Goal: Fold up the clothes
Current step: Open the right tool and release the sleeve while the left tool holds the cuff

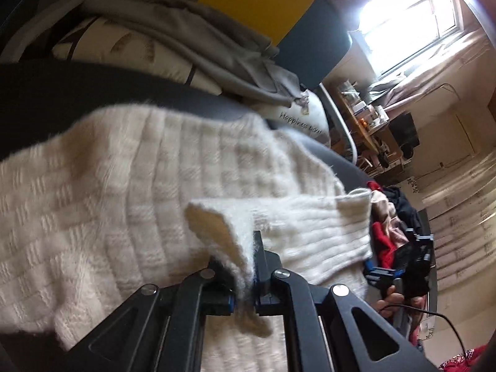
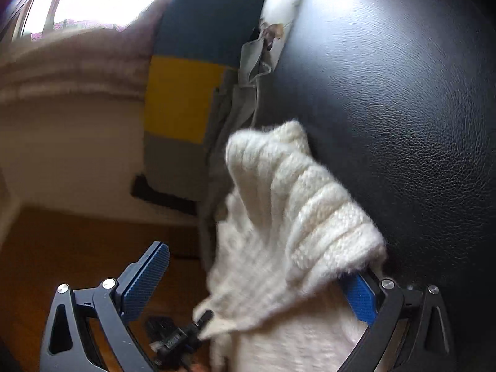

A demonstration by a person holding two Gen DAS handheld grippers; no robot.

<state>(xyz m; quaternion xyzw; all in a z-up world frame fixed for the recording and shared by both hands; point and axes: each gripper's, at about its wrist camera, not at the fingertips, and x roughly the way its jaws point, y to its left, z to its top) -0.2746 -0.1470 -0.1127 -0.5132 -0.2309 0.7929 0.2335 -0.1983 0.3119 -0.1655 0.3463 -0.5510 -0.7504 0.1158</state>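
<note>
A cream knitted sweater [image 1: 130,186] lies spread over a dark seat [image 1: 46,93]. My left gripper [image 1: 245,257] is shut on a folded-up edge of it, and the fabric bunches between the pads. In the right wrist view a ribbed sleeve of the sweater [image 2: 294,204] hangs between the wide-apart fingers of my right gripper [image 2: 257,263]. The sleeve drapes over the right blue pad [image 2: 359,297], while the left pad [image 2: 148,279] is bare, so the right gripper is open. The left gripper [image 2: 192,325] shows low in that view, still pinching the knit. A hand holds the right gripper [image 1: 396,257] at the sweater's right end.
A grey garment [image 1: 217,49] and printed pillows [image 1: 297,117] lie behind the sweater, with a yellow and blue cushion [image 1: 263,3] beyond. A pile of red and dark clothes [image 1: 387,217] sits at the right. A black leather chair back [image 2: 403,108] rises close on the right, and there is wooden floor [image 2: 62,241] below.
</note>
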